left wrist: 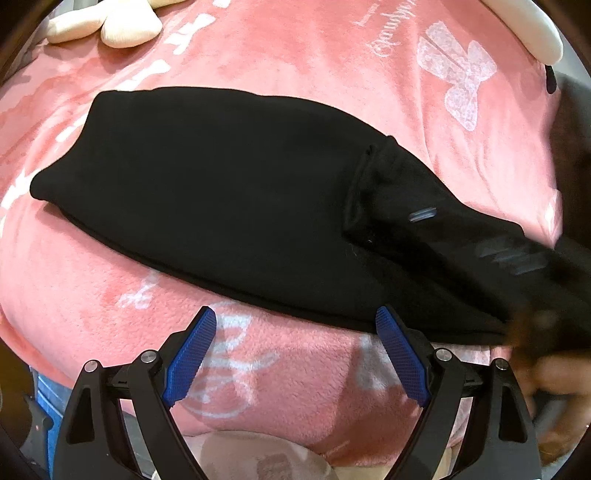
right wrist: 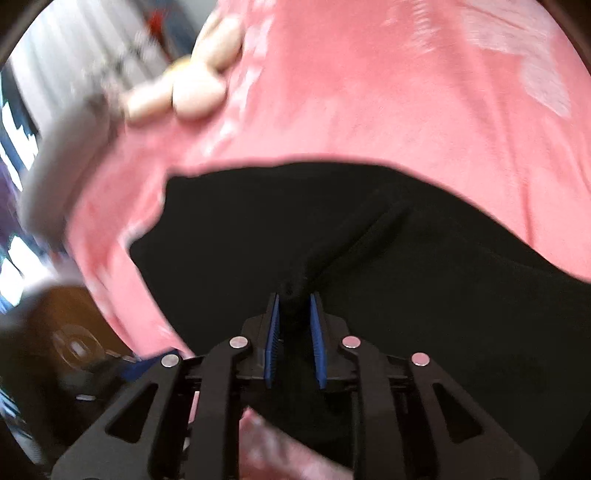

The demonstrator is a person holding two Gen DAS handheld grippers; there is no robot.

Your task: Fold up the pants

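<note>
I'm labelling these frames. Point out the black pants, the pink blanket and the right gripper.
black pants [left wrist: 207,177]: left wrist view, flat middle.
pink blanket [left wrist: 295,55]: left wrist view, bare far part.
right gripper [right wrist: 294,306]: right wrist view, between fingertips.

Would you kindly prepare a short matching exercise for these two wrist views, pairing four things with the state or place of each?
Things:
1. left gripper
2. right gripper
3. black pants
4. cream plush shapes

States or places:
A. lies partly folded on the pink blanket
B. closed on a pinch of black fabric
C. rests at the blanket's far edge, away from the pants
D. open, over the blanket beside the pants' near edge, holding nothing

Pairs: 1-D, 2-B, 3-A, 4-C
</note>
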